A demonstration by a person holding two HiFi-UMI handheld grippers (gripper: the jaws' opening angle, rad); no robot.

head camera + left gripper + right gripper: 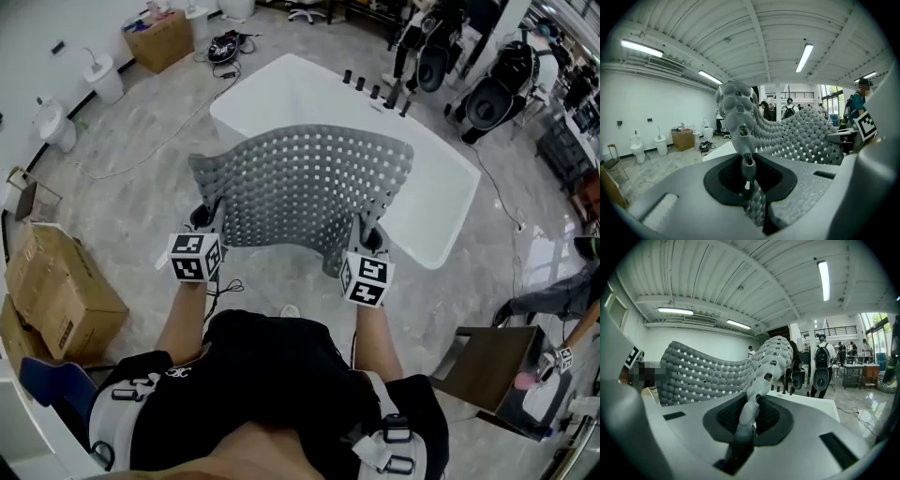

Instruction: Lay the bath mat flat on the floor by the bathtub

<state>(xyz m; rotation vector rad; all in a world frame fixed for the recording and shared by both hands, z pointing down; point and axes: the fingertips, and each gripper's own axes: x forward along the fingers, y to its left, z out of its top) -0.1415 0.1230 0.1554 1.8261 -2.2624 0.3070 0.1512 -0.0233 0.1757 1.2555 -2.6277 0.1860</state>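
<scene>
Here, a grey marbled floor (pixel 131 197) is seen across most of the head view. A white bathtub (pixel 436 202) is set on it, running from the upper middle of the frame down to the right of centre. The bath mat (pixel 309 187), grey, knobbly and pierced with rows of small square holes, is held up in the air at the centre of the frame. It overlaps the bathtub's near side in the picture and is not laid on the floor. The sheet is bowed, with its far edge lifted and its left far corner curled. A cardboard box (pixel 61 291) is seen at the lower left edge of the frame, well apart from the mat.

The left gripper (pixel 208 219), just left of centre, is clenched on the mat's near left corner. In the left gripper view a fold of the mat is seen pinched between the jaws. The right gripper (pixel 368 236), just right of centre, is clamped on the near right corner. In the right gripper view a strip of mat is likewise nipped between its jaws.
</scene>
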